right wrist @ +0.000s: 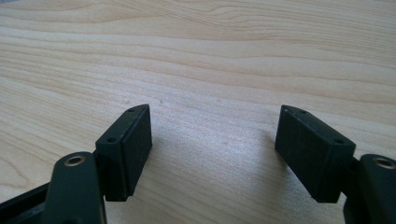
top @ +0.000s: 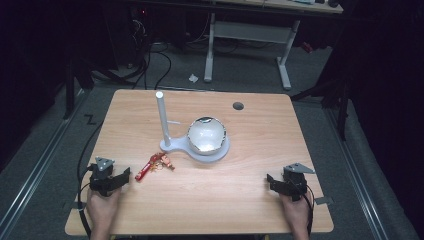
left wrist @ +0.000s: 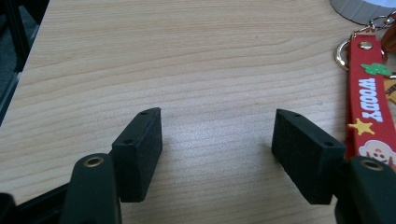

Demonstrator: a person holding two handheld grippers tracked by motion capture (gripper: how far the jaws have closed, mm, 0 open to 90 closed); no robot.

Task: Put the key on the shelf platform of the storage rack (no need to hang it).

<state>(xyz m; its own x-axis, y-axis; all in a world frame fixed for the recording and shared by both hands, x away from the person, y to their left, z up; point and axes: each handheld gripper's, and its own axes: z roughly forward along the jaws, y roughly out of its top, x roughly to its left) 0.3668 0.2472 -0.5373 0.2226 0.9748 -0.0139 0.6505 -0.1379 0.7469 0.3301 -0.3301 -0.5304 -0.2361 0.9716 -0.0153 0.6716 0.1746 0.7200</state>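
**Wooden table, dark room, one keychain waiting**

So the table (top: 250,200) is a light wood-grain top with rounded corners and one round cable hole (top: 238,106) near its far edge. The room around it is pretty dark: grey carpet floor (top: 45,165), cables lying behind the table, and one more desk with white legs (top: 247,30) further back.

Count on the table: one white stand (top: 197,147) with a single upright post, one shiny bowl (top: 206,135) sitting on the stand's round base, and one red keychain (top: 152,166) with a strap, a ring and a small figure. The keychain lies flat just in front of the stand's post, on its left side, touching nothing else I can make out.

Two grippers. The left gripper (top: 120,178) rests low on the table just left of the keychain, jaws apart with bare wood between them; the strap lies right beside one jaw. The right gripper (top: 272,181) sits well apart from the keychain, on the far side of the stand, jaws also spread wide over bare wood.
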